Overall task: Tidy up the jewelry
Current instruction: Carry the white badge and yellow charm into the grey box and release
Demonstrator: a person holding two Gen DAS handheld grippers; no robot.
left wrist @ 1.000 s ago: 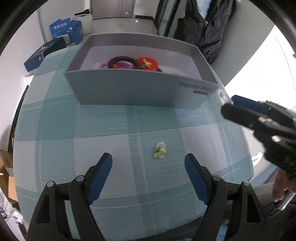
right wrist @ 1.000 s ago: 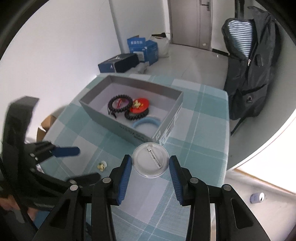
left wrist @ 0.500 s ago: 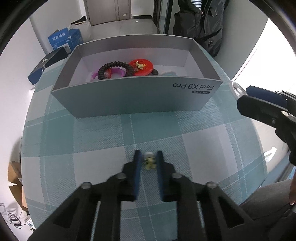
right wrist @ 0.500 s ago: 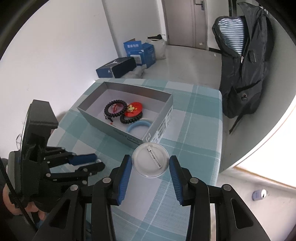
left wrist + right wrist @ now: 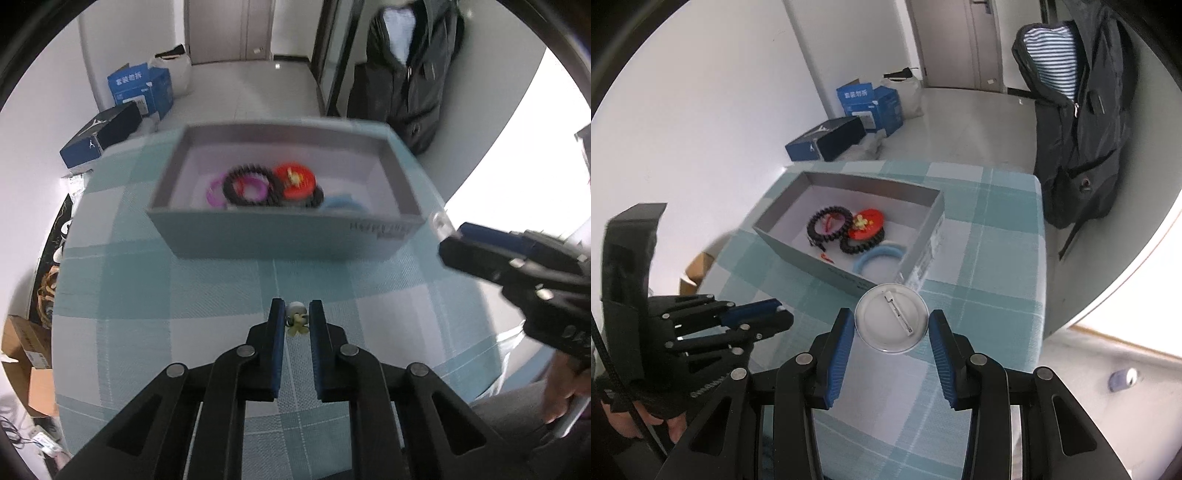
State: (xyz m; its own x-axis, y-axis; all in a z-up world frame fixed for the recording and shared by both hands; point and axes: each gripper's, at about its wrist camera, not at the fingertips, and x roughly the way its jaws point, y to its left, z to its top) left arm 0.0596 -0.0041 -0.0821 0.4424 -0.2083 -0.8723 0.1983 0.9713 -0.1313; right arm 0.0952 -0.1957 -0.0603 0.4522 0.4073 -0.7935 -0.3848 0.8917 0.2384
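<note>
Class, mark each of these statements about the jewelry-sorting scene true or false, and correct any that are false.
1. The left gripper is closed on a small yellow charm. True.
2. The right gripper holds a round pin badge. True.
3. The grey box is empty. False: it holds a black beaded bracelet, a red disc and a light blue ring, among other pieces.
4. The badge lies inside the box. False: it is outside, between the right gripper's fingers.
5. The tablecloth is checked teal and white. True.
</note>
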